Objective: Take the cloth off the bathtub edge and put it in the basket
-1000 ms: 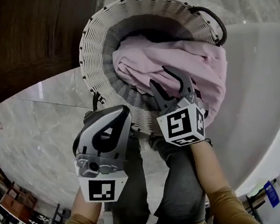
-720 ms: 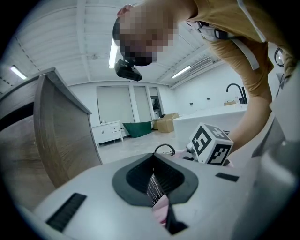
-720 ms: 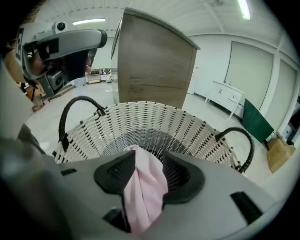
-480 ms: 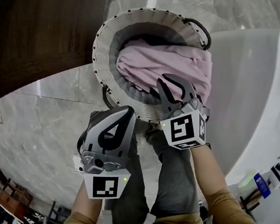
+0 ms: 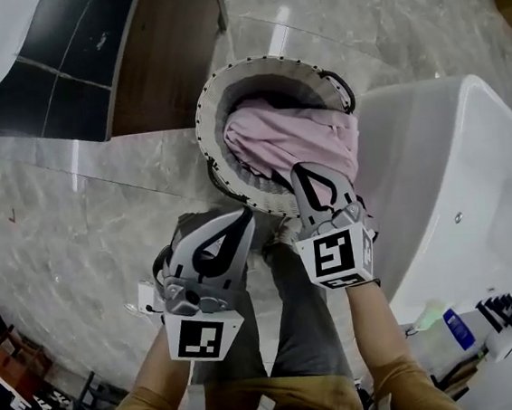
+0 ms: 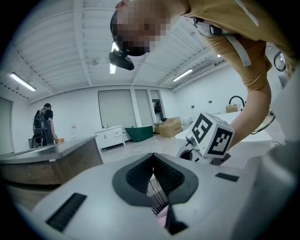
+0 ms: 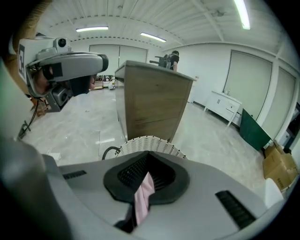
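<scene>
The pink cloth [image 5: 290, 137] lies bunched inside the white woven basket [image 5: 214, 113], spilling over its right rim next to the white bathtub [image 5: 445, 189]. My right gripper [image 5: 300, 169] hangs over the basket's near rim with its jaws shut and empty; in the right gripper view, the right gripper [image 7: 149, 153] shows a strip of the pink cloth [image 7: 142, 199] through the slit behind its tips. My left gripper [image 5: 246, 215] is shut too, held just short of the basket above the person's leg. The left gripper [image 6: 153, 154] shows basket weave [image 6: 157, 194] through its slit.
A dark wooden cabinet [image 5: 164, 68] stands behind the basket on the left, seen also as the wooden cabinet [image 7: 154, 103]. Marble floor [image 5: 67, 219] surrounds the basket. Bottles [image 5: 458, 328] sit by the tub's near end. A person [image 6: 43, 124] stands far off.
The right jaws have gone from open to shut. Both grippers have drawn back from the basket toward the person, and the head view now takes in more floor. The cloth stays in the basket.
</scene>
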`<action>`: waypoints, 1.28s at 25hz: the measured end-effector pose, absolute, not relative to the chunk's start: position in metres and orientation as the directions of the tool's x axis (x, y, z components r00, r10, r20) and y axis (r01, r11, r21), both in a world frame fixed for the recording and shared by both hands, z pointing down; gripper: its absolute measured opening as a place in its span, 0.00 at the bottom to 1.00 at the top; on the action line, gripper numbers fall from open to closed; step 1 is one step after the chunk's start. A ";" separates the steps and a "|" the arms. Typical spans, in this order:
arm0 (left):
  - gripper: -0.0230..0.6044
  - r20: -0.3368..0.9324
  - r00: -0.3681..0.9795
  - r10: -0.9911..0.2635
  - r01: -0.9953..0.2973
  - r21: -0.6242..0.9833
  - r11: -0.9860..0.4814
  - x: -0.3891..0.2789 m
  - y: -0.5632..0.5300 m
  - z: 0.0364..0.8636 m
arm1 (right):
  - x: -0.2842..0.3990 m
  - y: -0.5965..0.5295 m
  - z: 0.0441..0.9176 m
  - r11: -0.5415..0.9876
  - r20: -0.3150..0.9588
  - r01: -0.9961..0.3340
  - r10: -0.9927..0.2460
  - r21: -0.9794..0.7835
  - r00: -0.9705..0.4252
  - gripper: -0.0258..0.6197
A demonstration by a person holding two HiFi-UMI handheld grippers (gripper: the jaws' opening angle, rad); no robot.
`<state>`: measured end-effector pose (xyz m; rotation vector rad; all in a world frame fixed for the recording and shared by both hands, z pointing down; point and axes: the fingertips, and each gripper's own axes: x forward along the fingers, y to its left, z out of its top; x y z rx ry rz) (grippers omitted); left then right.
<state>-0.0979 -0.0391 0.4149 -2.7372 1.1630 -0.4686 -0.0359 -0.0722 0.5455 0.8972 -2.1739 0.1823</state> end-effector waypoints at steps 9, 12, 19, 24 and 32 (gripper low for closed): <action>0.05 0.197 0.651 -0.733 -0.689 -0.252 -0.679 -0.091 -0.026 0.332 | -0.029 -0.052 0.448 0.737 0.679 -0.657 -0.565 0.160 -0.468 0.05; 0.05 0.169 0.653 -0.738 -0.693 -0.260 -0.672 -0.093 -0.023 0.291 | -0.032 -0.044 0.402 0.734 0.664 -0.660 -0.576 0.163 -0.477 0.05; 0.05 0.111 0.650 -0.752 -0.708 -0.271 -0.652 -0.099 -0.004 0.218 | -0.033 -0.033 0.293 0.699 0.585 -0.688 -0.646 0.195 -0.490 0.05; 0.05 0.042 0.653 -0.756 -0.712 -0.305 -0.632 -0.105 0.009 0.173 | -0.041 -0.024 0.222 0.698 0.512 -0.679 -0.679 0.226 -0.527 0.05; 0.05 0.030 0.653 -0.757 -0.711 -0.318 -0.627 -0.121 0.027 0.122 | -0.056 0.003 0.133 0.692 0.403 -0.675 -0.711 0.255 -0.577 0.05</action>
